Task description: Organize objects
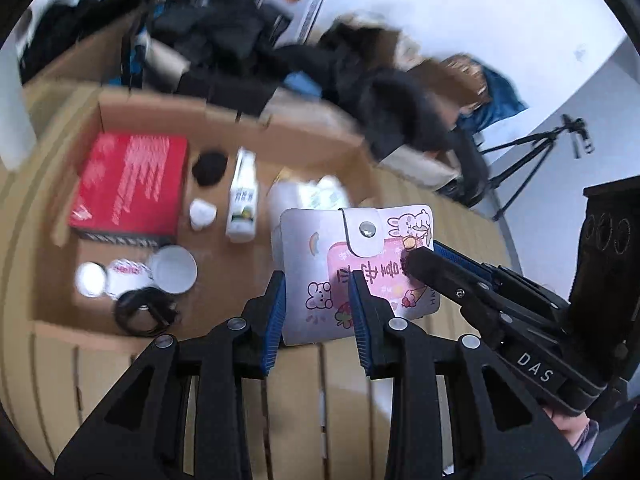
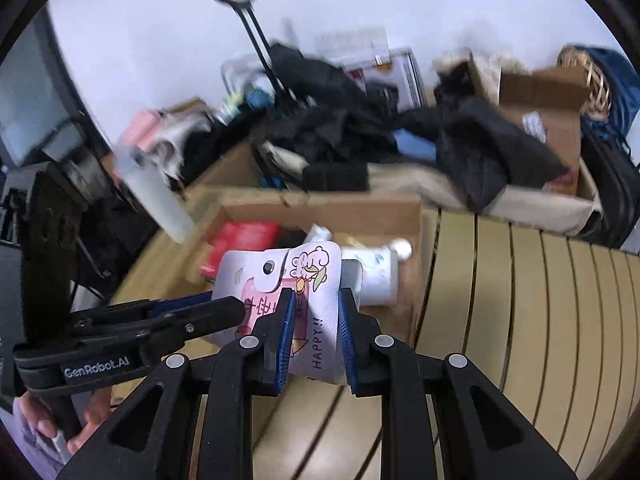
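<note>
A white card wallet with cartoon bunnies and a pink patch [image 1: 320,264] is held in the air over the near edge of an open cardboard box [image 1: 240,128]. My left gripper [image 1: 316,312] is shut on the wallet's left half. My right gripper [image 2: 314,320] is shut on the wallet's right half [image 2: 320,304], the side printed "HAPPY". The right gripper's fingers [image 1: 448,276] reach in from the right in the left wrist view. The left gripper's fingers [image 2: 200,314] reach in from the left in the right wrist view.
The box holds a red carton [image 1: 132,184], a white bottle [image 1: 242,200], a white cup [image 1: 174,270], a black cable coil [image 1: 146,312], a round tin [image 1: 126,276] and a white pouch [image 2: 374,276]. Slatted wooden table [image 2: 520,300]. Clothes pile [image 2: 340,128] and tripod [image 1: 532,160] behind.
</note>
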Tool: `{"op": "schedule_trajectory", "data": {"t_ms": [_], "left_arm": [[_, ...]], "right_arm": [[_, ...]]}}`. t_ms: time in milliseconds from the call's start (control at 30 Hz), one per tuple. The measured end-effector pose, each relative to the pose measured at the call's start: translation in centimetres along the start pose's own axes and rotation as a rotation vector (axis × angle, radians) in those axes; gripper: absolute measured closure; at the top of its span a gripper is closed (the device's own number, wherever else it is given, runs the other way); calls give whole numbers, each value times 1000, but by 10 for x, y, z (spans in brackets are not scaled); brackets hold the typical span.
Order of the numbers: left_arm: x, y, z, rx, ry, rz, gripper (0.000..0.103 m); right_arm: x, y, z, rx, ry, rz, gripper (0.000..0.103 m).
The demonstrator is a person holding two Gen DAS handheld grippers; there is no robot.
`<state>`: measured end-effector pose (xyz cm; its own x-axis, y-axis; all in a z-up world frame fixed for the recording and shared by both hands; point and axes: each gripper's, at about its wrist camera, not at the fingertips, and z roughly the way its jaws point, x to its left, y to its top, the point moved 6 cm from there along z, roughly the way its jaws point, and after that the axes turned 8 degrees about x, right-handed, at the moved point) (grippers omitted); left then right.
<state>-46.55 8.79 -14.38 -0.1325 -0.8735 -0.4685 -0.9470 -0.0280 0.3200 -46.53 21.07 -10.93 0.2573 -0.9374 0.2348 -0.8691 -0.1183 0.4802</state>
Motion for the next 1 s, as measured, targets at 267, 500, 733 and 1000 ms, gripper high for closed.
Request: {"op": "schedule_trajectory", "data": {"t_ms": [267, 500, 733, 1000], "left_arm": [[12, -5, 54, 40, 5, 22, 64], [19, -3, 11, -14, -31, 12, 47], [37, 2, -130, -198, 401, 174, 9], [60, -30, -221, -267, 633, 141, 0]], "right_arm": [[-26, -16, 79, 122, -176, -41, 79], [-21, -10, 50, 81, -217, -52, 79], [-7, 5, -43, -26, -187, -52, 12], [12, -10, -133, -102, -201, -36, 12]]}}
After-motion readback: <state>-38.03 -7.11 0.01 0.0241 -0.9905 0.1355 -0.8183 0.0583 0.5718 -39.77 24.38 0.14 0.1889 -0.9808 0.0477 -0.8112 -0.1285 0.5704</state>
